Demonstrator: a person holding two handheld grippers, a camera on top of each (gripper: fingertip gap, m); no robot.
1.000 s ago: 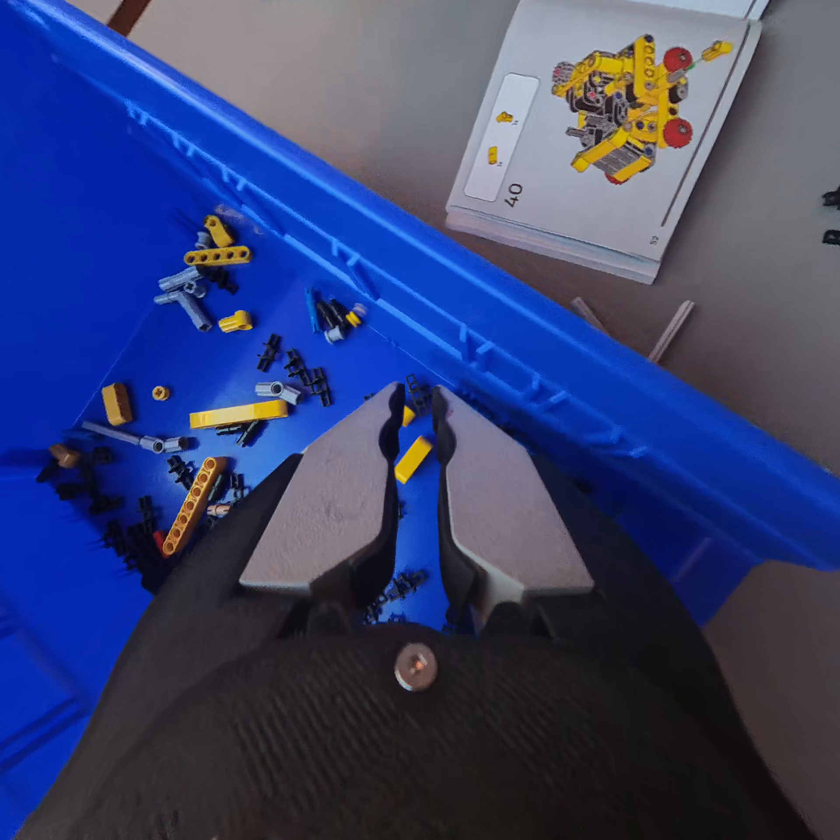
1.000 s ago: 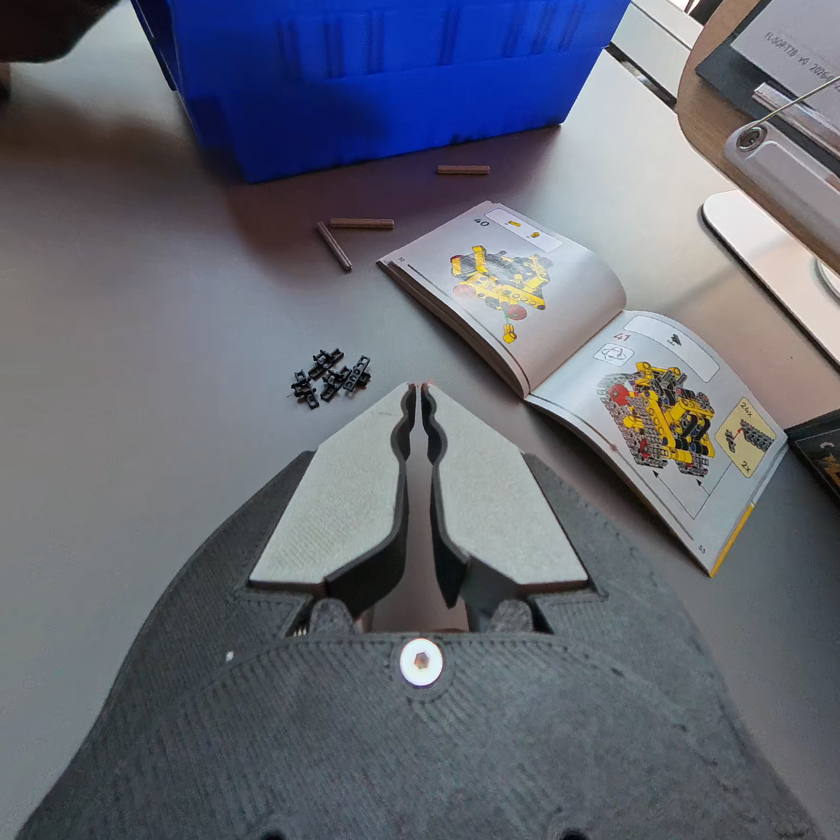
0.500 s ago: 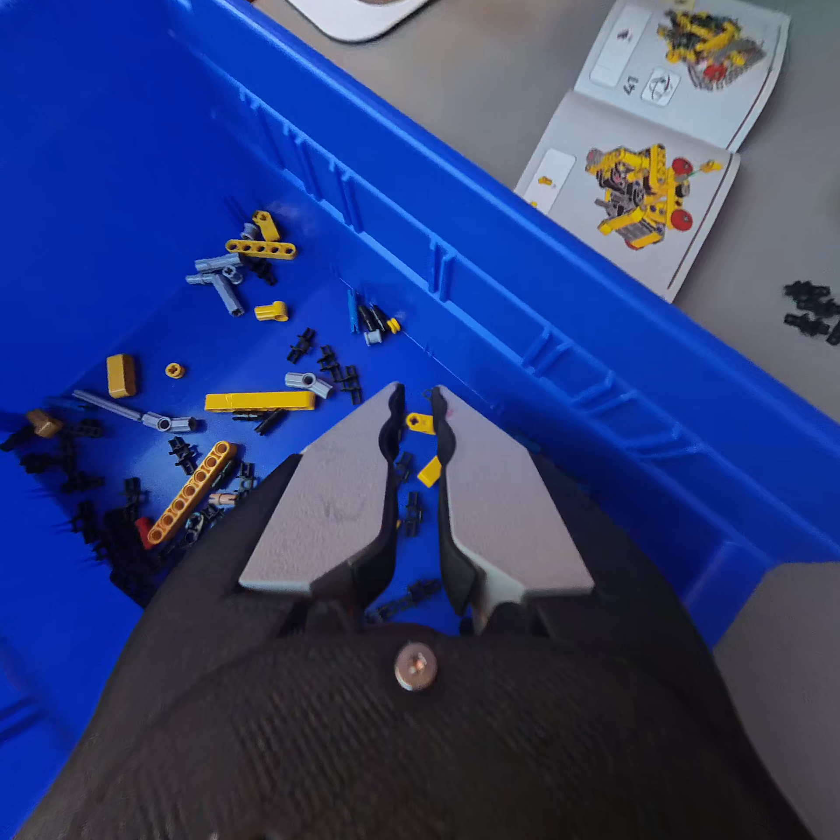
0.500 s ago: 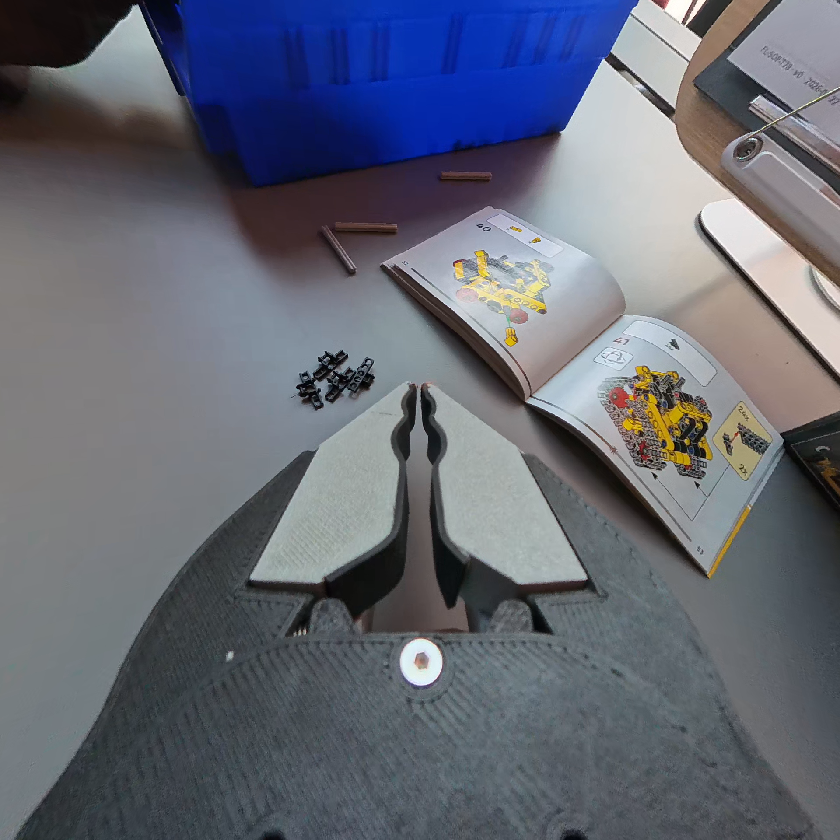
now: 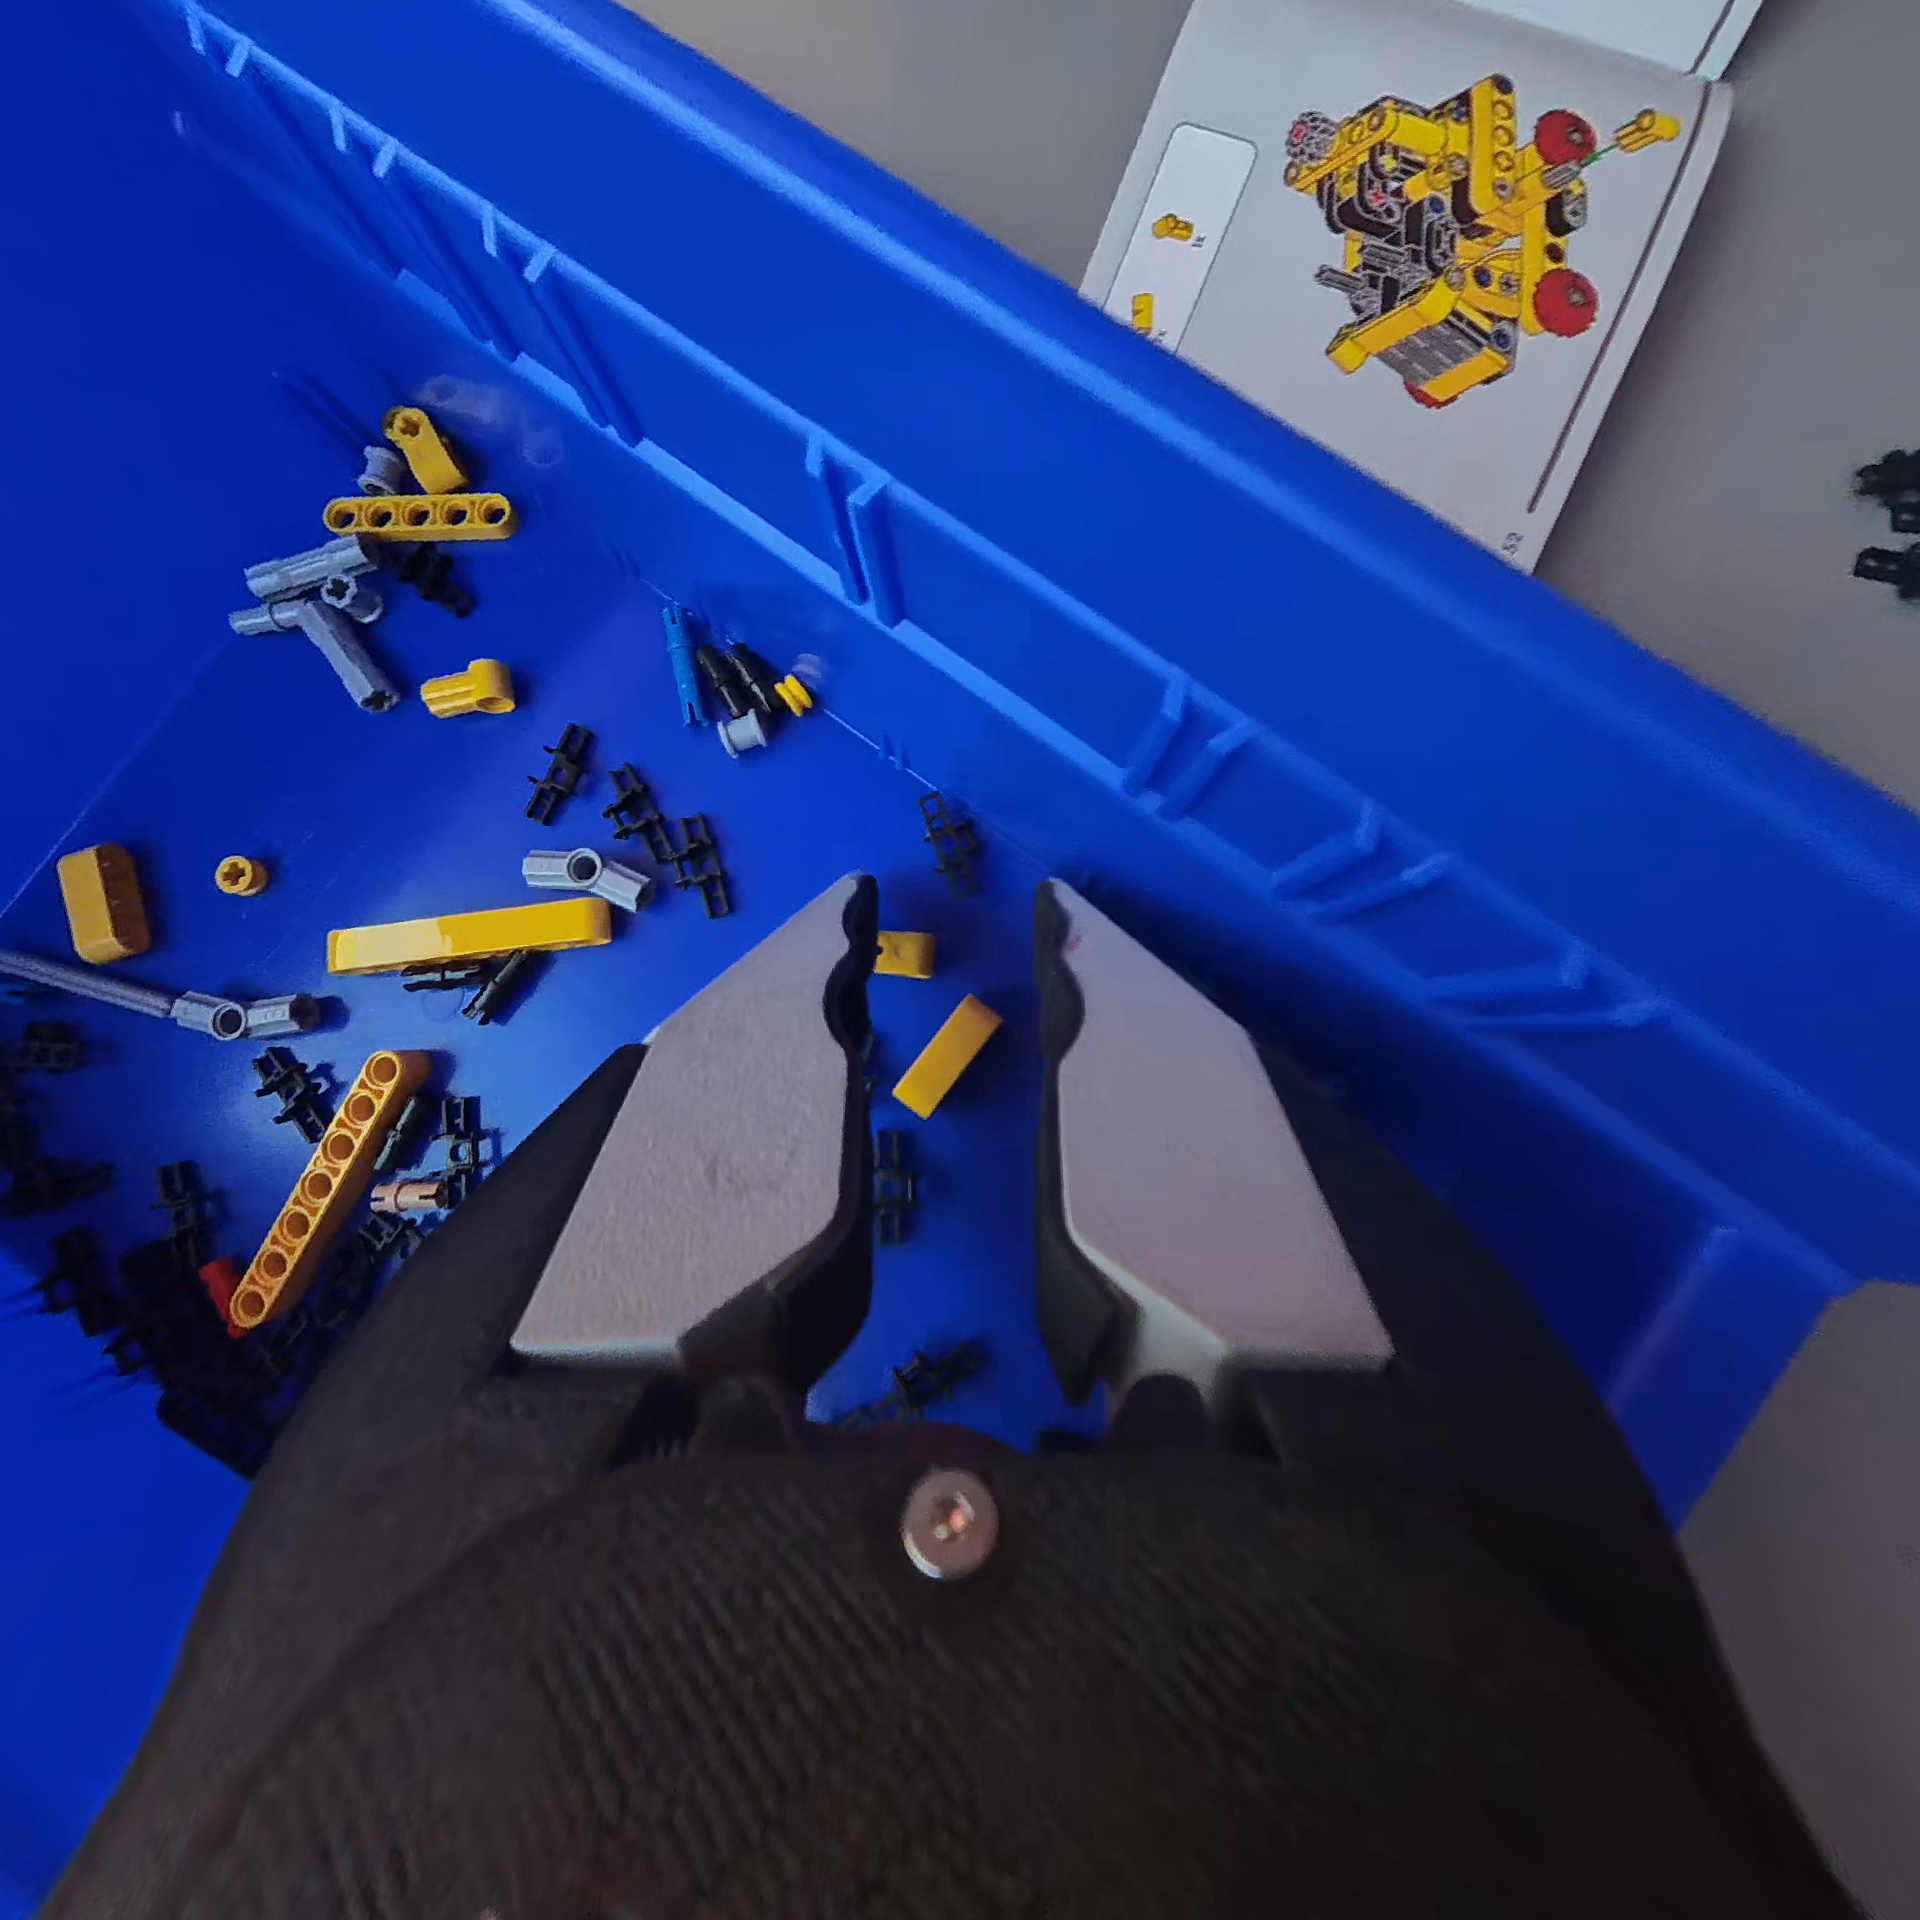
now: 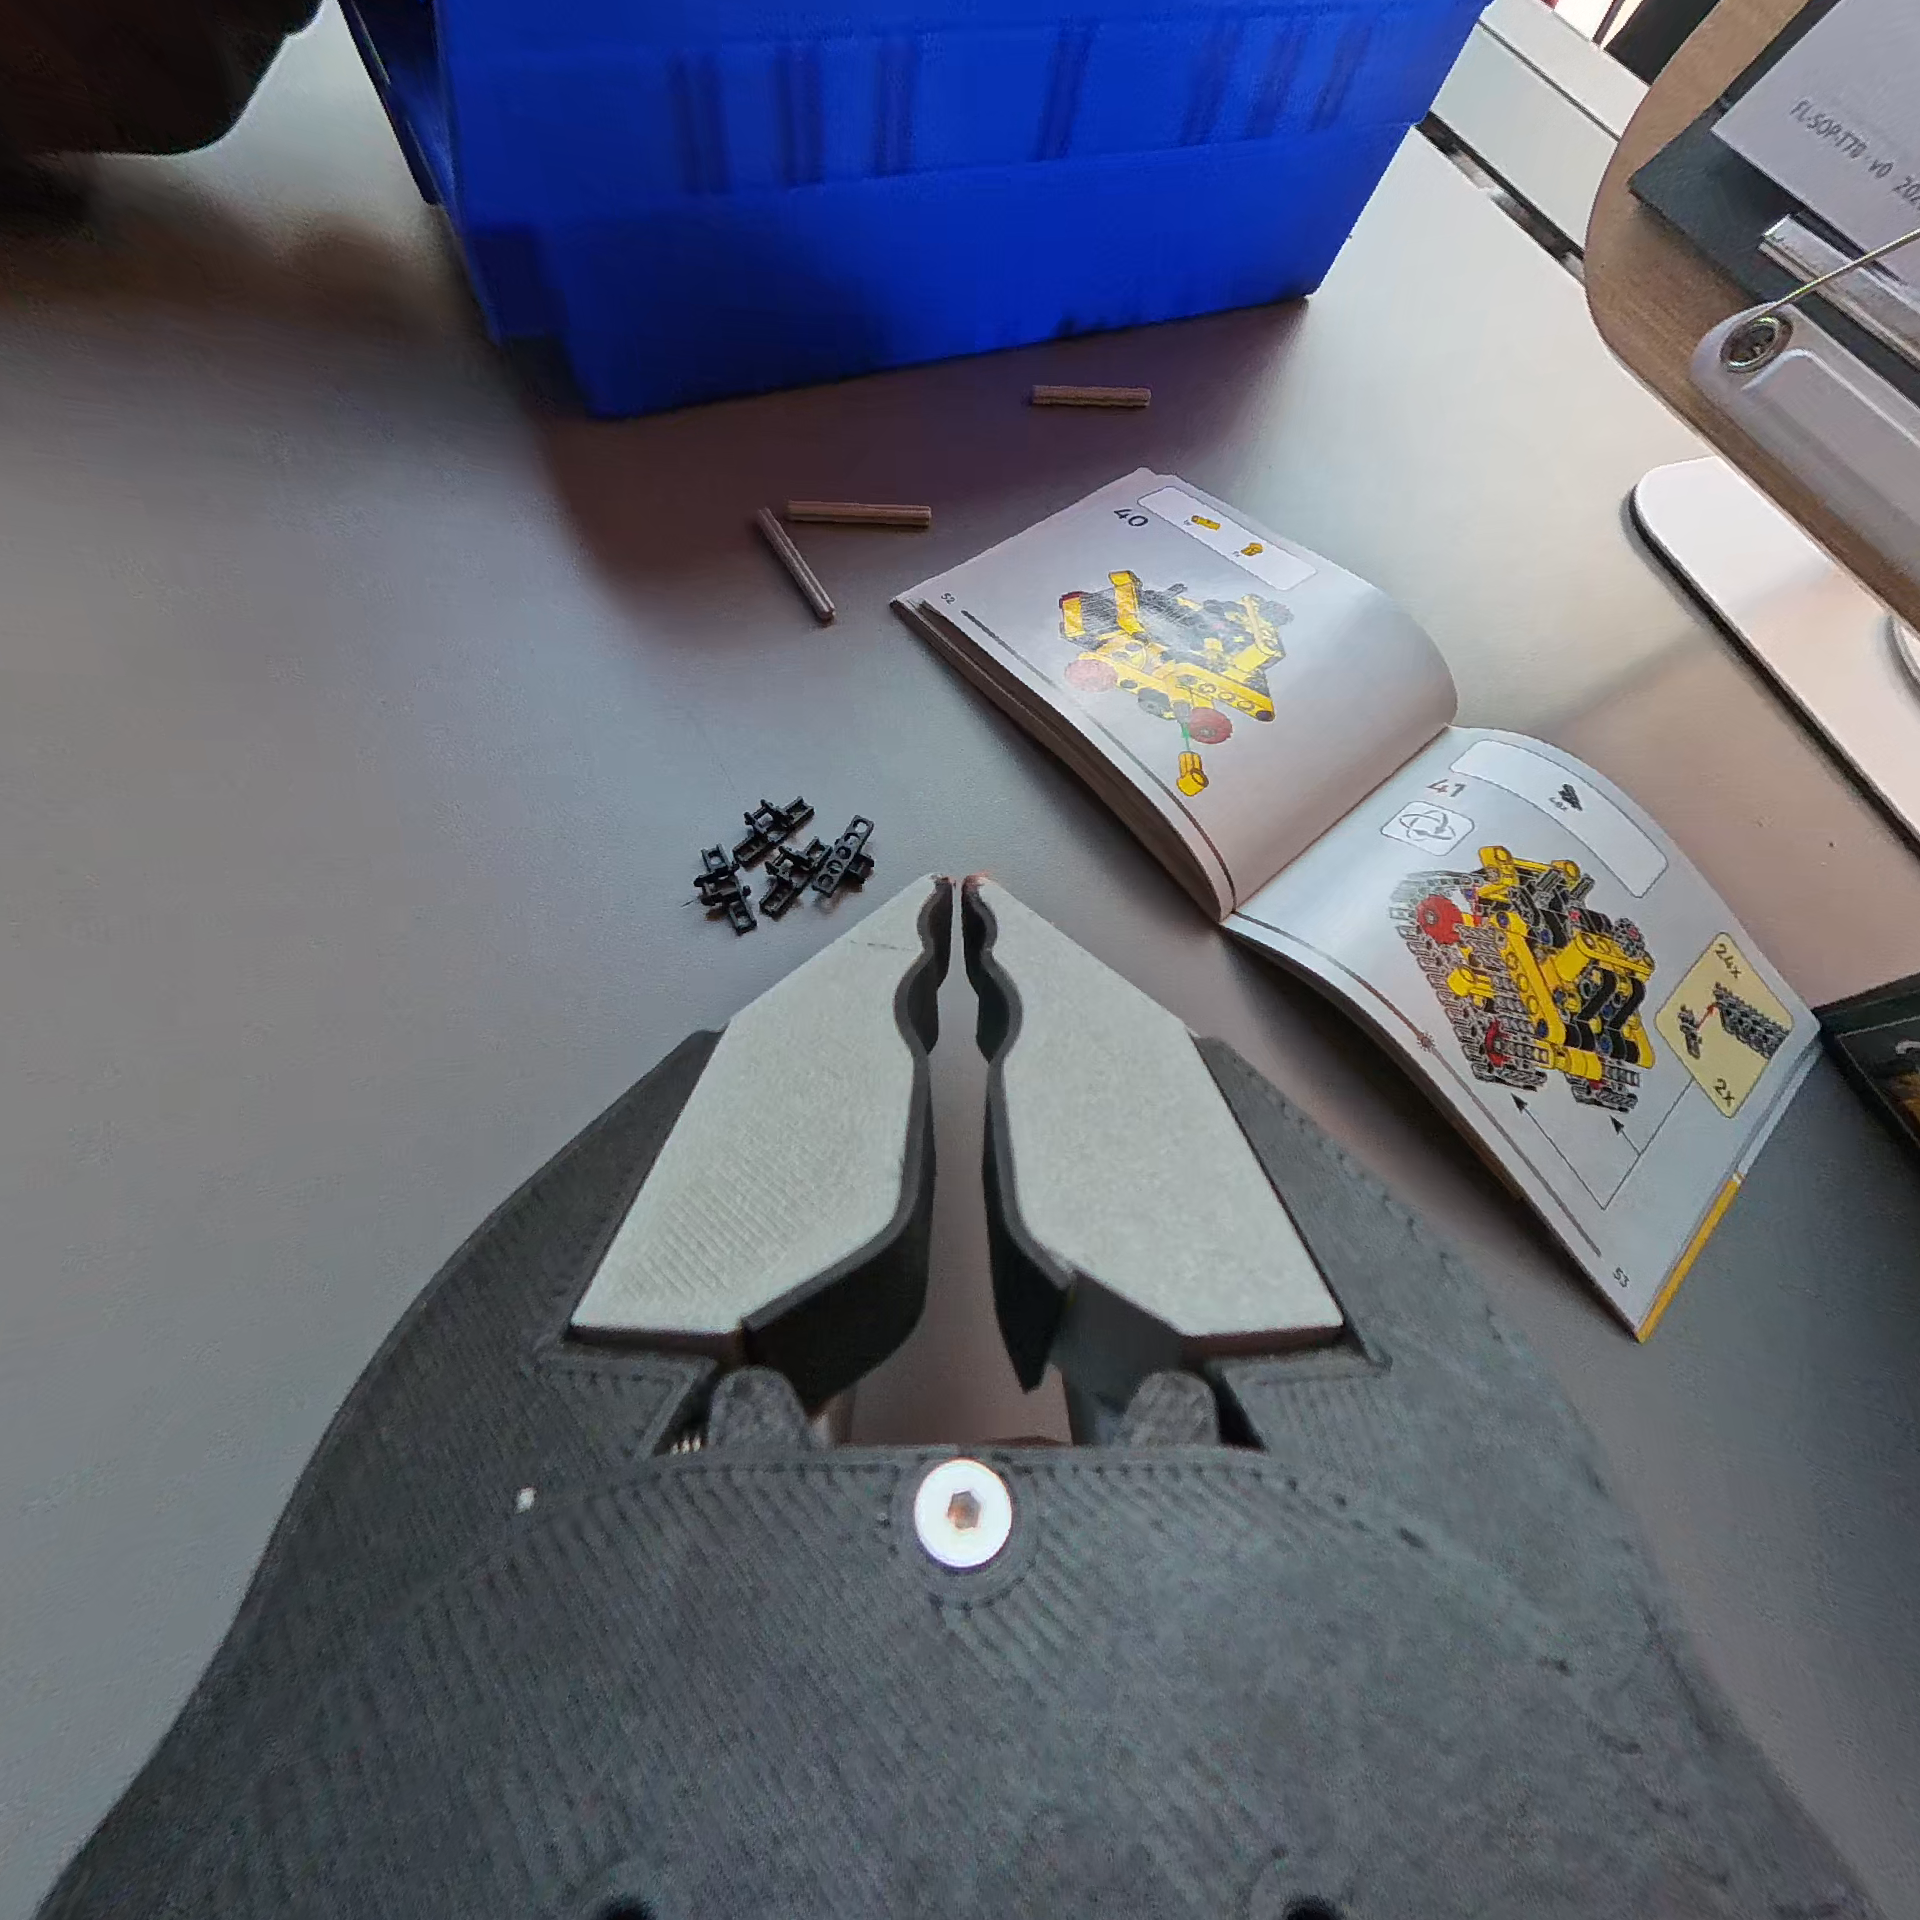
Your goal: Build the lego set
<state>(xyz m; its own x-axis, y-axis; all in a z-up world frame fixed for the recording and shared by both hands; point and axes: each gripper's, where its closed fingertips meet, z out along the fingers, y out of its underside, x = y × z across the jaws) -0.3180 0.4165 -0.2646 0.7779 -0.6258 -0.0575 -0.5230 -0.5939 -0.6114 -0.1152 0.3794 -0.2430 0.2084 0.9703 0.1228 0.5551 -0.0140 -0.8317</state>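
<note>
Our left tool (image 5: 948,902) hangs open inside the blue bin (image 5: 1143,582), and the small yellow brick (image 5: 945,1055) lies on the floor right between its fingers, long axis slanting across the gap. Our right tool (image 6: 956,883), closed and empty, waits over the table (image 6: 364,727), well apart.

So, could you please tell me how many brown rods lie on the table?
3: two brown rods meeting near the booklet, one beside the blue bin.

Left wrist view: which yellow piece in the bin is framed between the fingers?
The small smooth yellow tile, lying diagonally on the blue bin floor, centred in the open left hand-held gripper. The long yellow beams lie well left, outside the fingers.
</note>
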